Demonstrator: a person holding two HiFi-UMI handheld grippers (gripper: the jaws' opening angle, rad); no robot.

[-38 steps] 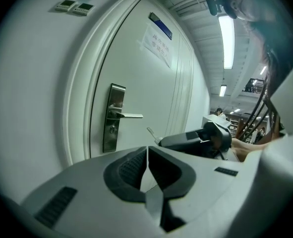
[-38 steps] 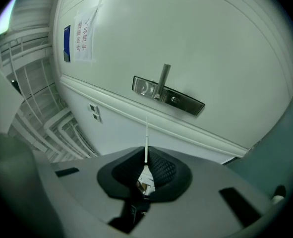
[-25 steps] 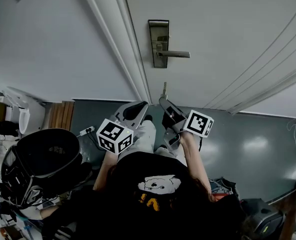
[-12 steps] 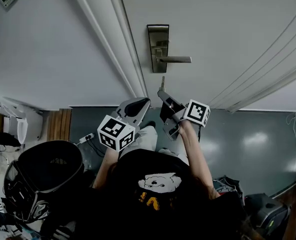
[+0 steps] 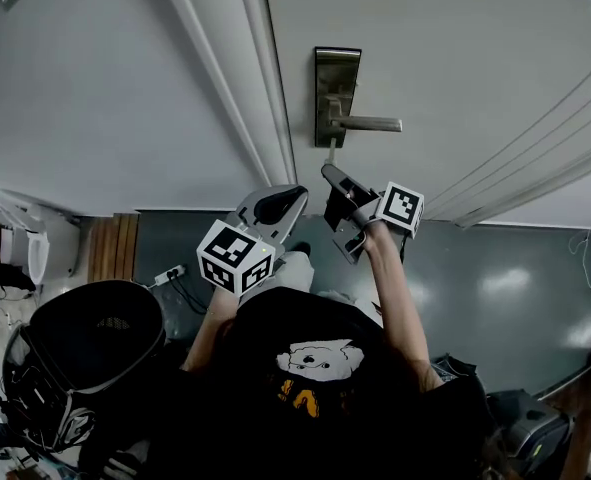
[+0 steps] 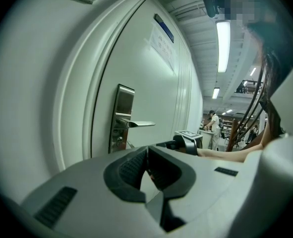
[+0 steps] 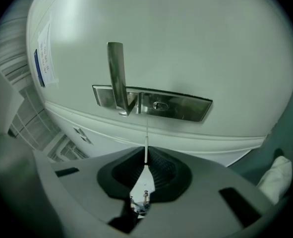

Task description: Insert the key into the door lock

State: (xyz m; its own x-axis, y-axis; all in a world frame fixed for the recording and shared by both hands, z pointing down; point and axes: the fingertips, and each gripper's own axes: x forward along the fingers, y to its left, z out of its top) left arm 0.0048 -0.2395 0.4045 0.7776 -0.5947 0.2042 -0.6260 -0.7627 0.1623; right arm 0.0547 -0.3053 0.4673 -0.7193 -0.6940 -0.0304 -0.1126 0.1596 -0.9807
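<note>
The door (image 5: 455,48) is presenting a smooth white panel carrying a rectangular brushed-metal lock plate (image 5: 335,78) with a straight metal lever handle (image 5: 373,124). The right gripper (image 5: 329,173) is pinching the key (image 5: 330,155) between the ribbed black pads of its grey moulded jaws, and the blade is projecting forward toward the plate. In the right gripper view the key (image 7: 146,142) is appearing edge-on as a thin pale line, aligned just beside the small oval keyhole (image 7: 159,105). The left gripper (image 5: 297,195) is hanging beside the right one with its jaws pressed together at the tips and nothing between them. Compared with half a second ago, the right gripper is sitting closer to the door, and the key tip is now reaching the lower end of the lock plate rather than standing clear below it. The key's bow is lying buried between the pads. No view is showing whether the tip is touching the plate, and in the head view the keyhole is too small to resolve.
</note>
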